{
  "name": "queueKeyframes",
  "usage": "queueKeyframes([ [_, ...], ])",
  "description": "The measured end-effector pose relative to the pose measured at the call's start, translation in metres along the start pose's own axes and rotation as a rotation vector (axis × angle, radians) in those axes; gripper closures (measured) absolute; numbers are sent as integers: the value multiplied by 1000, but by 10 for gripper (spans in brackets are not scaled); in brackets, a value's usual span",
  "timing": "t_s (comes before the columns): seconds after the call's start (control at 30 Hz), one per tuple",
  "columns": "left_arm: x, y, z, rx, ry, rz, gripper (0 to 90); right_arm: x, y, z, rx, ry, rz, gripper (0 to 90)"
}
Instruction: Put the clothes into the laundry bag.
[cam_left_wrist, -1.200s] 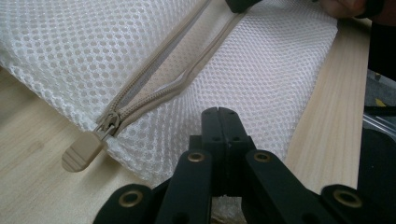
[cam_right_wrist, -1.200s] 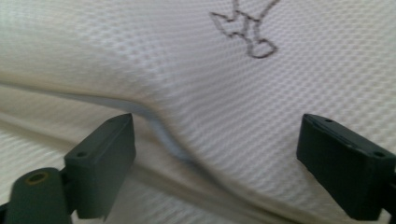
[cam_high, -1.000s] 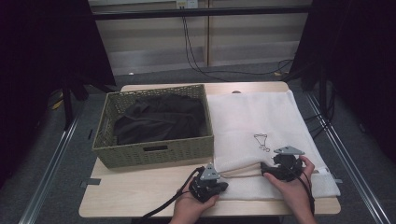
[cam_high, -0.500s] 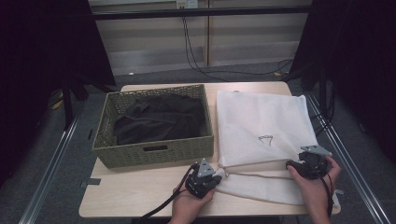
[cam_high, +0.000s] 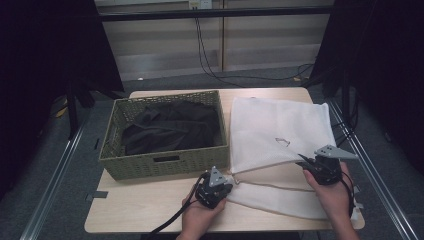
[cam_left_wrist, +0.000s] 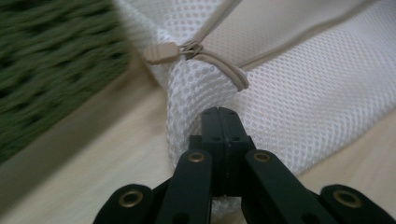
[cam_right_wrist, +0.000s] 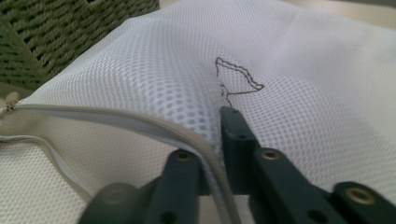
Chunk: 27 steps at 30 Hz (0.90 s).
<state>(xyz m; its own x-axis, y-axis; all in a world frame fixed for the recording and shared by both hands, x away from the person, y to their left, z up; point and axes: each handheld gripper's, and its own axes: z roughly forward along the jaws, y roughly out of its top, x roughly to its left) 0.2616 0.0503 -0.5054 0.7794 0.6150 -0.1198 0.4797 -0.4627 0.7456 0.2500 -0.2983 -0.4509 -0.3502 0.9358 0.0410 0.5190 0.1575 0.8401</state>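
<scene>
A white mesh laundry bag (cam_high: 280, 130) lies on the right half of the table, its zipped mouth toward me. My left gripper (cam_high: 222, 182) is shut on the bag's front left corner (cam_left_wrist: 303, 102), just below the beige zipper pull (cam_left_wrist: 161, 52). My right gripper (cam_high: 304, 162) holds the upper layer's zipper edge (cam_right_wrist: 163, 60). Its jaws have just been closing, and the mesh is now pinched between them, with one finger (cam_right_wrist: 233, 126) on top. That edge is raised off the lower layer, so the mouth gapes.
A green woven basket (cam_high: 165, 165) with dark clothing (cam_high: 170, 130) stands on the table's left half, right beside the bag and my left gripper. A small black thread mark (cam_right_wrist: 238, 79) sits on the mesh ahead of the right jaws. Bare wood runs along the front left.
My right gripper went right along the bag's front edge, then came back a little and rose, lifting the upper layer. The bag's mouth has opened. My left gripper stayed put.
</scene>
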Motion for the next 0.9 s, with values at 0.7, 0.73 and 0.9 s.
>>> queueKeyframes([
  [0.7, 11, -5, -4, -17, -47, -55, 900, -11, 23, -4, -176, 102, 112, 897],
  [0.73, 14, -5, -4, -22, -76, -84, 900, -11, 21, -2, -163, 104, 113, 896],
  [0.9, 17, -9, -18, -111, -171, -80, 803, -9, 12, 5, -122, 117, 119, 895],
])
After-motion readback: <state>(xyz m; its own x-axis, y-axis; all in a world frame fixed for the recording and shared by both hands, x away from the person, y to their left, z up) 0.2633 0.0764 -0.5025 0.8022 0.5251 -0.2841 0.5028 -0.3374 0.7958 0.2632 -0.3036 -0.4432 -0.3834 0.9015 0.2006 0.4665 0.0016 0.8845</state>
